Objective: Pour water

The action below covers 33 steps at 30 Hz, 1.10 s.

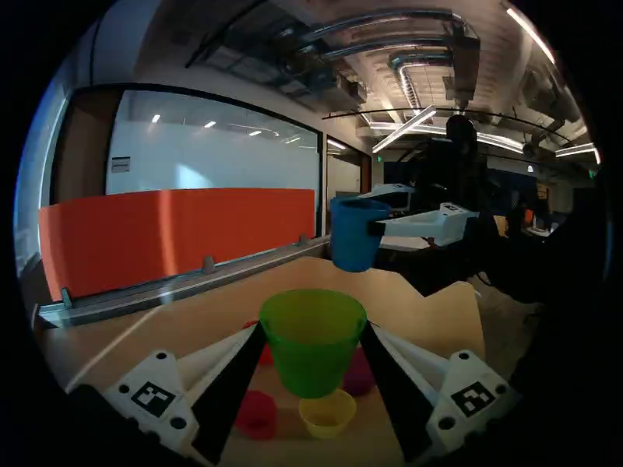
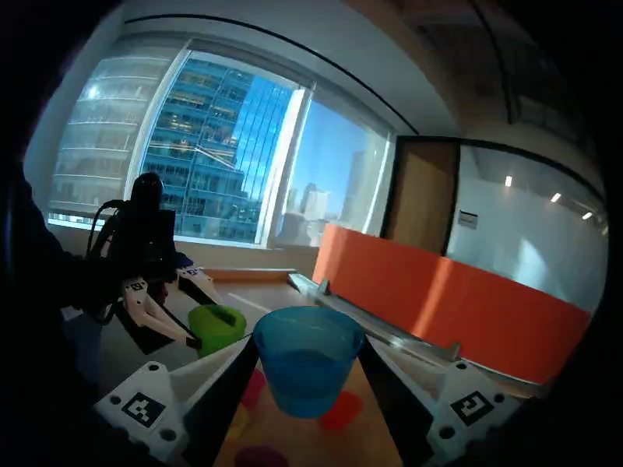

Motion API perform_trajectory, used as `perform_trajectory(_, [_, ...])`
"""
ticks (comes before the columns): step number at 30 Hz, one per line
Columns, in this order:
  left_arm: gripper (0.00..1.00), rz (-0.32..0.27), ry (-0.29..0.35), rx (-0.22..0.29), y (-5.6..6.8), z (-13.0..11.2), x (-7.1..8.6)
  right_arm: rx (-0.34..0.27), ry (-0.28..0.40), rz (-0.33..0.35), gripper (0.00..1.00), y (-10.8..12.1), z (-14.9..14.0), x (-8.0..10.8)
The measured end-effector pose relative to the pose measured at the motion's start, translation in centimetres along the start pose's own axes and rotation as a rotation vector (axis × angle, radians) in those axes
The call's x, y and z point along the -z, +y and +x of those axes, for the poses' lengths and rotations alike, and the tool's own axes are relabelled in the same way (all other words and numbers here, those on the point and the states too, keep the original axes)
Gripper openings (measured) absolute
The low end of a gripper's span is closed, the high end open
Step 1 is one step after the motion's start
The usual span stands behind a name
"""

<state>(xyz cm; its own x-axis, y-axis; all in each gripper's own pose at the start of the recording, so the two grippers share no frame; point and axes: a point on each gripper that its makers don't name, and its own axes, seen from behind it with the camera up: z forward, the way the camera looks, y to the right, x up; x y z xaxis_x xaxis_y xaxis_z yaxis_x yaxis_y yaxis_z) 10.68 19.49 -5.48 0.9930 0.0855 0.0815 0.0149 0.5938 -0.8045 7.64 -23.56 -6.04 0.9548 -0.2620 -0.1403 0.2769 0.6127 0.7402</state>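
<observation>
Firstly, the left gripper view. The left gripper (image 1: 313, 336) is clamped on a green cup (image 1: 313, 354), one finger pressing each side of the cup wall. The cup stands upright, mouth up, raised above a wooden table (image 1: 424, 300). Its contents cannot be made out. Beyond it and higher up, slightly to the right, the right gripper (image 1: 379, 210) holds a blue cup (image 1: 353, 235) in the air. Both white fingers lie against the cup, which sits roughly upright. The two cups are apart. On the table beneath the green cup lie a small yellow cup (image 1: 328, 413), a red cup (image 1: 257, 412) and a magenta cup (image 1: 359, 375). An orange panel (image 1: 179, 233) runs along the far table edge below a glass partition.

Secondly, the right gripper view. The right gripper grips the blue cup between both fingers, upright and centred. The lower part of the cup reads as a darker blue, consistent with liquid, though the level cannot be fixed with certainty. To the left and farther off, the left gripper holds the green cup, with a dark-sleeved arm (image 2: 47, 272) behind it. The green cup sits lower than the blue cup's rim and beside it, not touching. Large windows (image 2: 218, 171) show tall buildings outside.
</observation>
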Motion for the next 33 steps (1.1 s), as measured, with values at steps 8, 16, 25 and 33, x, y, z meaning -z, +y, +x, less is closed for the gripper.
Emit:
perform_trajectory(8, [0.87, -0.013, -0.001, 0.004, 0.8, -0.4, -0.1, 0.063, 0.005, 0.003, 0.92, -0.4, 0.8, -0.5])
perform_trajectory(16, [0.87, -0.023, -0.001, 0.009, 1.3, -0.6, -0.2, 0.143, 0.022, -0.017, 0.91, -0.1, 2.1, -0.8])
perform_trajectory(25, [0.87, -0.034, 0.002, 0.009, 2.0, -0.5, -0.3, 0.257, 0.031, -0.007, 0.91, -0.1, 3.8, -1.1])
perform_trajectory(33, [0.87, -0.04, 0.007, 0.01, 2.4, -0.3, -0.4, 0.368, 0.03, -0.006, 0.91, 0.1, 4.9, -1.6])
